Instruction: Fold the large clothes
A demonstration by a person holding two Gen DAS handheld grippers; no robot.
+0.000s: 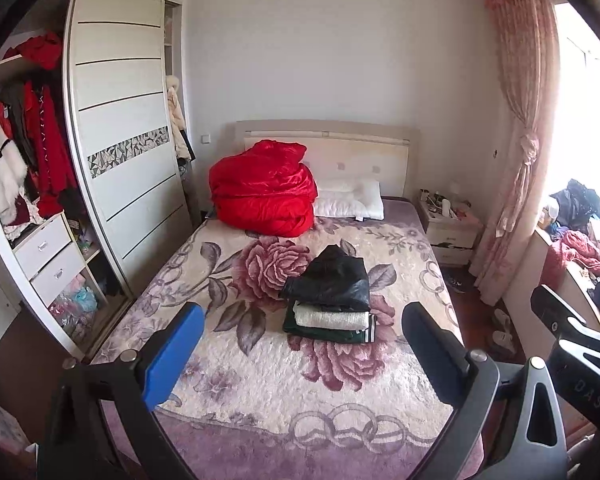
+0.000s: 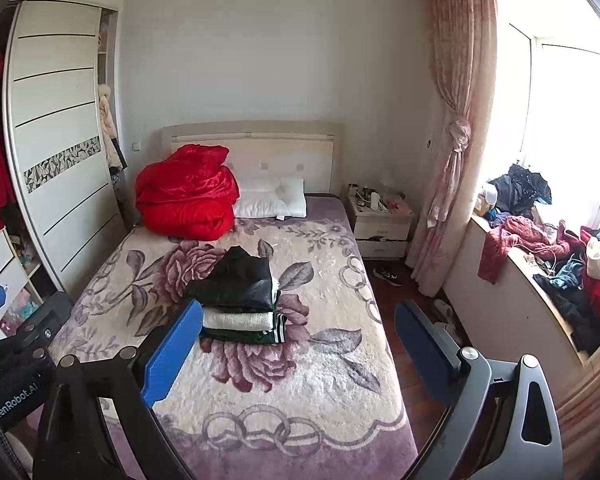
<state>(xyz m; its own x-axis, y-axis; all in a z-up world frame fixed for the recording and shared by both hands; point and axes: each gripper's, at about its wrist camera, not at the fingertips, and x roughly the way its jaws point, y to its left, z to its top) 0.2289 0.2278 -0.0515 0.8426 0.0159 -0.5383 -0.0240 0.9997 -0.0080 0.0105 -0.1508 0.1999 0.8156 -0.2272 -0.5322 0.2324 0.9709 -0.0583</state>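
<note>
You've got two grippers up: left gripper (image 1: 304, 344), right gripper (image 2: 298, 342), each with two fingers (image 1: 176, 356) spread wide, nothing between them. Ahead of the fingers: one bed (image 1: 260, 392), one stack of three folded garments (image 1: 332, 300) — black on top, white in the middle, dark green at the bottom. Beyond the stack: one red quilt bundle (image 1: 262, 190), two white pillows (image 1: 350, 200). Right of the fingers: one nightstand (image 2: 382, 220), one tied curtain (image 2: 456, 136). Left: one wardrobe (image 1: 120, 140) with two drawers (image 1: 46, 256).
</note>
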